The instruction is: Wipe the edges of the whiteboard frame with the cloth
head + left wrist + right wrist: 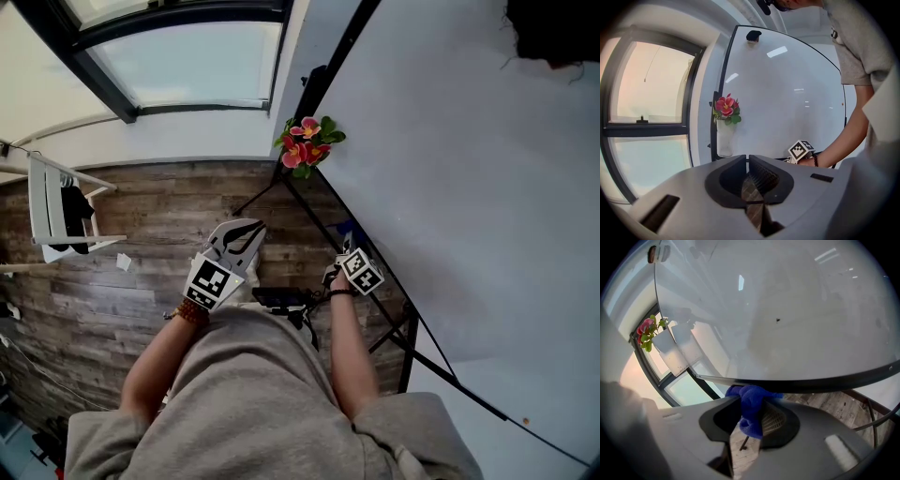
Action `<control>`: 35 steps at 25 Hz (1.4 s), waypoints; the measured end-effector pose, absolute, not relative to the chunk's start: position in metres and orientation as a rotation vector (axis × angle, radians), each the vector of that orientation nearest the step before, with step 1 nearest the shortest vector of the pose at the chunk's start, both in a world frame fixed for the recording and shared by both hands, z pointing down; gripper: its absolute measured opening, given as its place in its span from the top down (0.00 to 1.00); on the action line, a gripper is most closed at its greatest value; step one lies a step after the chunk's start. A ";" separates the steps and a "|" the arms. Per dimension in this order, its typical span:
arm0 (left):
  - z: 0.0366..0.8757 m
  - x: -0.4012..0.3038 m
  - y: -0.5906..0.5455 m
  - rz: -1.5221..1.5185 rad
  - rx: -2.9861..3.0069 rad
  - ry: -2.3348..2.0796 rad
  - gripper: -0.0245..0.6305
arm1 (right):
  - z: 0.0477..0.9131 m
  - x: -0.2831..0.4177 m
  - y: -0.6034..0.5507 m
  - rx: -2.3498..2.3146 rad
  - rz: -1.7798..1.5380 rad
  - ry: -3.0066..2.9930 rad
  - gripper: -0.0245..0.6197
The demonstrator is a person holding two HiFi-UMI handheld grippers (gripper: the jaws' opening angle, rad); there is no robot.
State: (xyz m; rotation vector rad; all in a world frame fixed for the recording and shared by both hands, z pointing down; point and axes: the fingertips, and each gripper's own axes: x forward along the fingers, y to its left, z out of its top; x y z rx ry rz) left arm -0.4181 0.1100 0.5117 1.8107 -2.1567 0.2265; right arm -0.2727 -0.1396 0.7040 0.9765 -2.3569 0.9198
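The whiteboard (450, 169) stands at the right in its thin black frame (441, 361). My right gripper (349, 244) is at the frame's lower edge, shut on a blue cloth (751, 411). In the right gripper view the cloth bunches up between the jaws, and its top touches the underside of the black frame strip (815, 382). My left gripper (249, 230) hangs over the wooden floor, left of the board and apart from it. Its jaws are shut with nothing between them (746, 160). The right gripper's marker cube (801, 150) shows in the left gripper view.
A pot of pink flowers (307, 142) hangs at the board's left frame corner. Black stand legs (405, 361) run under the board. A white rack (56, 208) stands on the wooden floor (141, 262) at far left. Large windows (187, 61) lie beyond.
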 end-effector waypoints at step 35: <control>0.506 -0.490 0.141 0.183 1.655 -2.294 0.92 | 0.700 -0.361 -0.122 0.897 0.943 -2.367 0.79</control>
